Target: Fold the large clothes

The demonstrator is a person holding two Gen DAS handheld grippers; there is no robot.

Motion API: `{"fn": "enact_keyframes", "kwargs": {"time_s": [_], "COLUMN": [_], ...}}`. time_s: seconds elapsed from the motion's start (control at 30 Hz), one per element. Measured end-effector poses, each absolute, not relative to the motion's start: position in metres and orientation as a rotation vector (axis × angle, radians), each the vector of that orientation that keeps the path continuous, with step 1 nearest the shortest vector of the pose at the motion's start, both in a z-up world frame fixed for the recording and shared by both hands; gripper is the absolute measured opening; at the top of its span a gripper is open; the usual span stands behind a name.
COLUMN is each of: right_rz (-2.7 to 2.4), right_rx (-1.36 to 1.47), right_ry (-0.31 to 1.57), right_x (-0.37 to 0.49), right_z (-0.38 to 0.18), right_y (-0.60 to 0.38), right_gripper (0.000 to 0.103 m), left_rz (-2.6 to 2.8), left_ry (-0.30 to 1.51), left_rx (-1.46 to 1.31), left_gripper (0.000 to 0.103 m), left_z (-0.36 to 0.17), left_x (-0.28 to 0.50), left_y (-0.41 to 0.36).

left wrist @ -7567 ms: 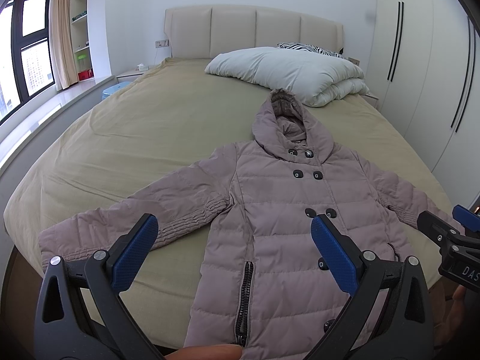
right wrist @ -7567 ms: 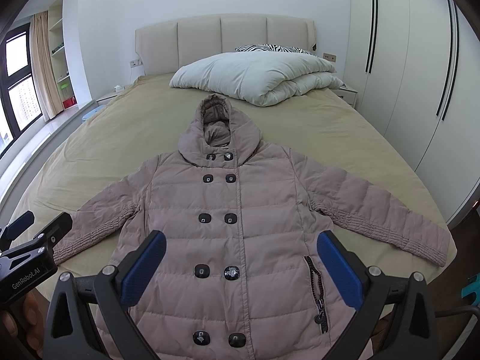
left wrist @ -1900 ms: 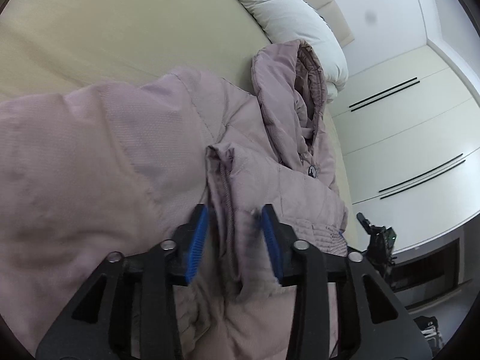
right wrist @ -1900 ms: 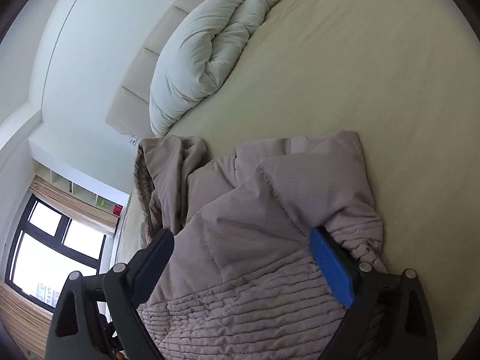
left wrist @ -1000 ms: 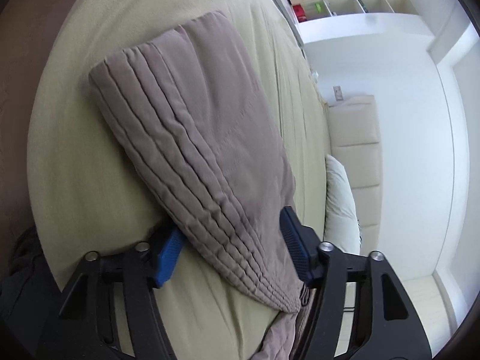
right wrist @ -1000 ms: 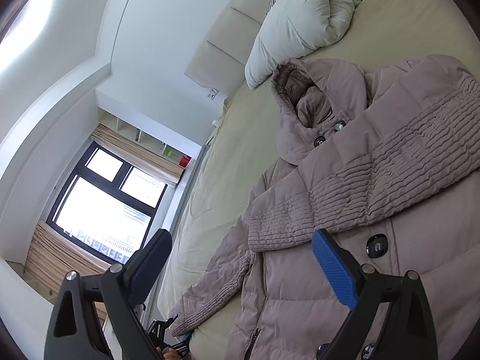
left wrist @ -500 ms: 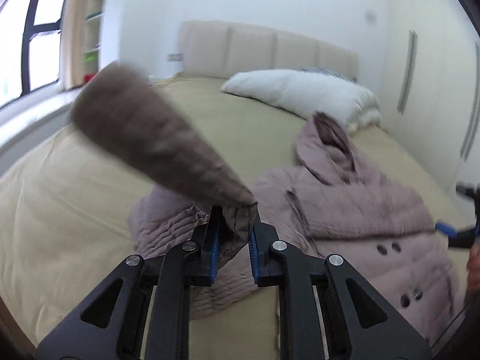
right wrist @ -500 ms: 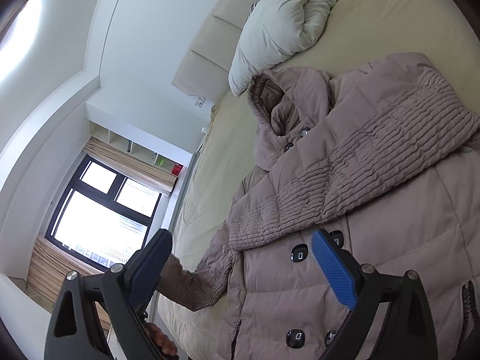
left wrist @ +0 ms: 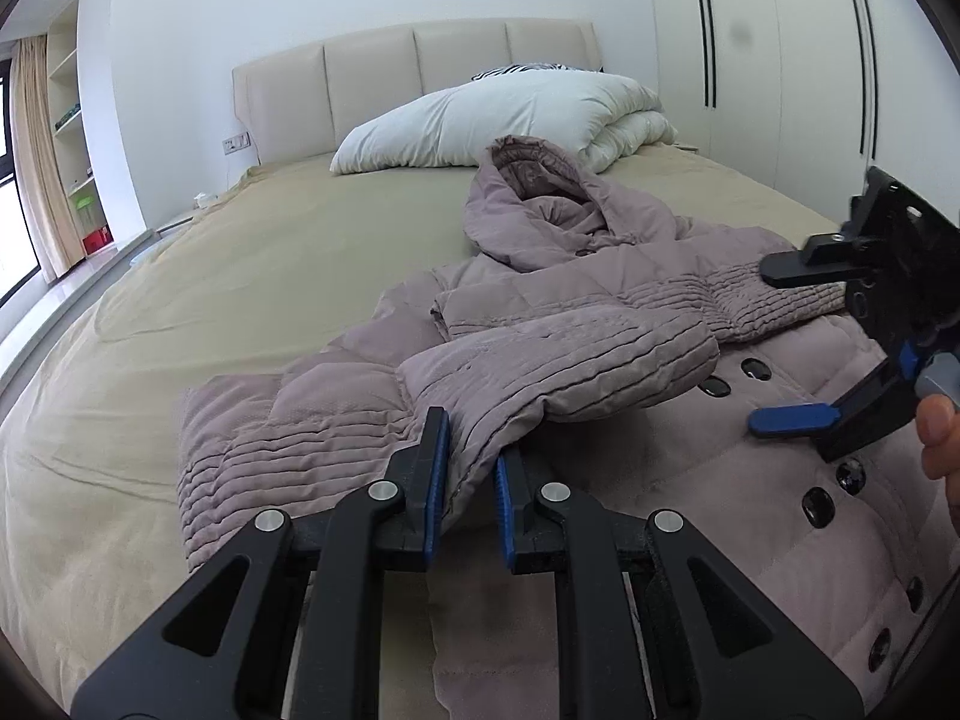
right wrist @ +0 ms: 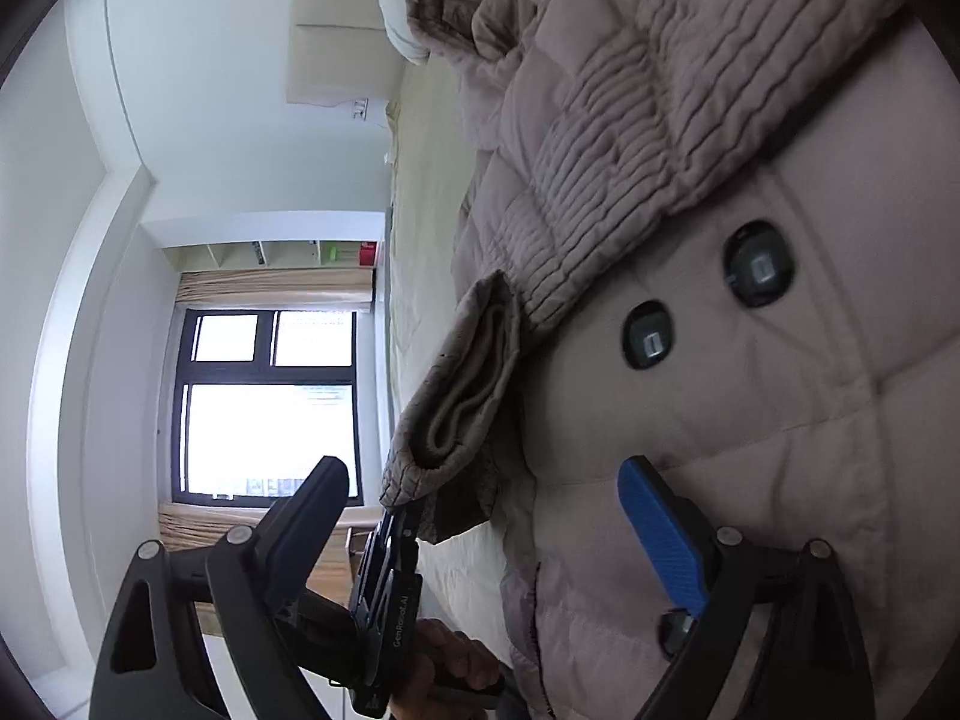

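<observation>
A mauve quilted puffer coat (left wrist: 600,324) lies face up on the bed (left wrist: 252,276), its hood (left wrist: 528,204) pointing toward the headboard (left wrist: 414,84). The shell is soft and padded, stitched into wide horizontal channels on the body and fine close ribs on the sleeves. Dark oval buttons (right wrist: 759,264) run in two rows down the front. One sleeve (left wrist: 750,294) already lies folded across the chest; the other sleeve (left wrist: 540,372) is doubled over toward the middle, its cuff end resting on the coat front, its beige knit inner cuff (right wrist: 474,384) showing in the right wrist view.

The left gripper (left wrist: 469,468) has its blue-padded fingers (left wrist: 437,468) pinched close on a bunch of that sleeve's ribbed fabric, low over the coat. The right gripper (right wrist: 480,516) is turned on its side just above the buttoned front, jaws spread wide with nothing between them; a person's fingers (left wrist: 936,426) wrap its handle.

The bed wears a smooth tan sheet, with a plump white folded duvet (left wrist: 510,120) and a zebra-print pillow (left wrist: 516,69) against the padded cream headboard. White wardrobe doors (left wrist: 780,60) with slim black handles stand at one side; a dark-framed window (right wrist: 270,408) with beige curtains and open shelves (right wrist: 288,252) at the other.
</observation>
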State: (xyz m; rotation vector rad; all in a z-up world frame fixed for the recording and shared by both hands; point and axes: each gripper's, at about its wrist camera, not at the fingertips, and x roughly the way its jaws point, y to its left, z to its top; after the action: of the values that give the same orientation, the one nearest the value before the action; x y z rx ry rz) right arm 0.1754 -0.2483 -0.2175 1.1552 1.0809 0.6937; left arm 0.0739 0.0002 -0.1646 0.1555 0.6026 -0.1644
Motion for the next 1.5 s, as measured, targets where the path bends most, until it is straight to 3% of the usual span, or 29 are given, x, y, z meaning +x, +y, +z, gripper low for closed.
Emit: {"fn": "enact_keyframes", "kwargs": {"time_s": [0.07, 0.17, 0.3, 0.43, 0.77, 0.93, 1.07, 1.3, 1.5], "right_rz": [0.711, 0.761, 0.789, 0.822, 0.822, 0.712, 0.571, 0.310, 0.222], "right_rx": [1.154, 1.170, 1.114, 1.039, 0.762, 0.744, 0.798, 0.897, 0.946], "right_ry": [1.109, 1.146, 1.205, 1.143, 0.728, 0.580, 0.566, 0.719, 0.826], "right_x": [0.186, 0.203, 0.221, 0.227, 0.216, 0.209, 0.212, 0.242, 0.245], "right_z": [-0.218, -0.219, -0.223, -0.196, -0.025, 0.013, -0.018, -0.140, -0.216], "right_y": [-0.232, -0.209, -0.185, -0.185, -0.252, -0.324, -0.388, -0.454, -0.478], "right_gripper": [0.092, 0.079, 0.035, 0.022, 0.020, 0.020, 0.020, 0.020, 0.026], "left_rz": [-0.177, -0.190, -0.196, -0.256, -0.249, -0.219, -0.217, -0.190, -0.167], "left_ry": [0.584, 0.569, 0.576, 0.604, 0.610, 0.644, 0.650, 0.678, 0.888], "left_rx": [0.169, 0.174, 0.133, 0.020, -0.307, -0.401, -0.395, -0.298, -0.137], "left_gripper": [0.013, 0.013, 0.013, 0.015, 0.018, 0.018, 0.018, 0.018, 0.019], "left_z": [-0.166, -0.162, -0.162, -0.159, -0.153, -0.159, -0.159, -0.157, -0.208], "left_x": [0.068, 0.062, 0.062, 0.058, 0.062, 0.095, 0.118, 0.174, 0.242], "left_y": [0.006, 0.006, 0.012, 0.028, 0.074, 0.085, 0.082, 0.058, 0.027]}}
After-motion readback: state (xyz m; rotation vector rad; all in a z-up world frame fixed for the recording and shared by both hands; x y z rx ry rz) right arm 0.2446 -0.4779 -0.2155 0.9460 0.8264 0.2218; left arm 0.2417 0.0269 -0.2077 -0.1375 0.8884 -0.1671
